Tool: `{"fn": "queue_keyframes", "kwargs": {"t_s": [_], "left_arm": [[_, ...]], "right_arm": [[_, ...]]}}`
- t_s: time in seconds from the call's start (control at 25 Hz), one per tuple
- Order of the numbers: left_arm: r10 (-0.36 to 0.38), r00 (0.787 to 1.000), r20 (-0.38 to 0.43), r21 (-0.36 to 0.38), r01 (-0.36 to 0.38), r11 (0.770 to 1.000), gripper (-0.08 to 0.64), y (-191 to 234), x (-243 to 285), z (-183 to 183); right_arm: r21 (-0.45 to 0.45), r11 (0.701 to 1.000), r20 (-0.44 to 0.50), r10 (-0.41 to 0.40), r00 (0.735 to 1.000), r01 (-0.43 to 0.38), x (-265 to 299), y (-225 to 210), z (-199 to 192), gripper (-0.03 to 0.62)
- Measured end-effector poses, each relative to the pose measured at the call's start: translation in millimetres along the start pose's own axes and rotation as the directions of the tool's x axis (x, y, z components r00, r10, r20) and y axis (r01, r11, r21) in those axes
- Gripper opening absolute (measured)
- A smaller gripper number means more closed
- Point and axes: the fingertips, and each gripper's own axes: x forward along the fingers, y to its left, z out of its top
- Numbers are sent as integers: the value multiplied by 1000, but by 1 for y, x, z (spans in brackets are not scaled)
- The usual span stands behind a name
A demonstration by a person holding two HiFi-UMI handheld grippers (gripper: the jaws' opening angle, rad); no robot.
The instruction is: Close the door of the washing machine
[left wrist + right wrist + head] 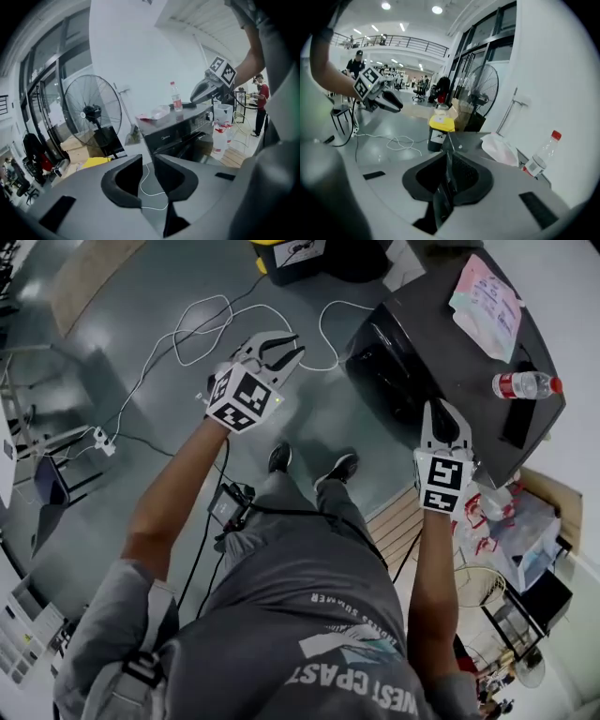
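Note:
The washing machine (441, 352) is a dark box at the upper right of the head view; its glossy front (382, 364) faces the floor space before me. The left gripper view shows that front (180, 138), but not how the door stands. My left gripper (292, 348) hangs in the air over the grey floor, left of the machine. Its jaws are a narrow gap apart and hold nothing (148, 164). My right gripper (440, 411) hovers above the near edge of the machine's top, jaws together and empty (448, 152).
A water bottle (525, 384) and a pink-and-white bag (486, 306) lie on the machine's top. White cable (206, 324) loops across the floor. A black bin with a yellow lid (291, 254) stands beyond. Plastic jugs (497, 521) sit to the machine's right, a large fan (91, 112) behind it.

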Motion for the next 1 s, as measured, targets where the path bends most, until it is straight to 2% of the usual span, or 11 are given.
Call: {"fn": "queue_keyframes", "kwargs": {"t_s": [0.24, 0.36, 0.44, 0.56, 0.76, 1.0], "left_arm": [[96, 992, 87, -93, -88, 992, 77, 33, -75, 28], [153, 979, 135, -135, -135, 982, 75, 46, -110, 45], [188, 969, 163, -163, -162, 973, 74, 52, -133, 56], [228, 952, 203, -155, -198, 968, 72, 57, -165, 74], [280, 925, 256, -170, -242, 955, 71, 53, -206, 111], [311, 900, 307, -152, -276, 949, 69, 46, -224, 145]], "right_arm": [[75, 994, 182, 65, 981, -80, -55, 0, 73, 37], [140, 977, 284, 115, 952, -160, -87, 4, 107, 28], [143, 968, 346, 146, 927, -206, -108, 9, 128, 28], [130, 964, 406, 163, 899, -233, -136, 12, 151, 28], [122, 962, 469, 161, 868, -244, -179, 6, 166, 26], [141, 962, 509, 131, 851, -233, -206, -14, 160, 28]]}}
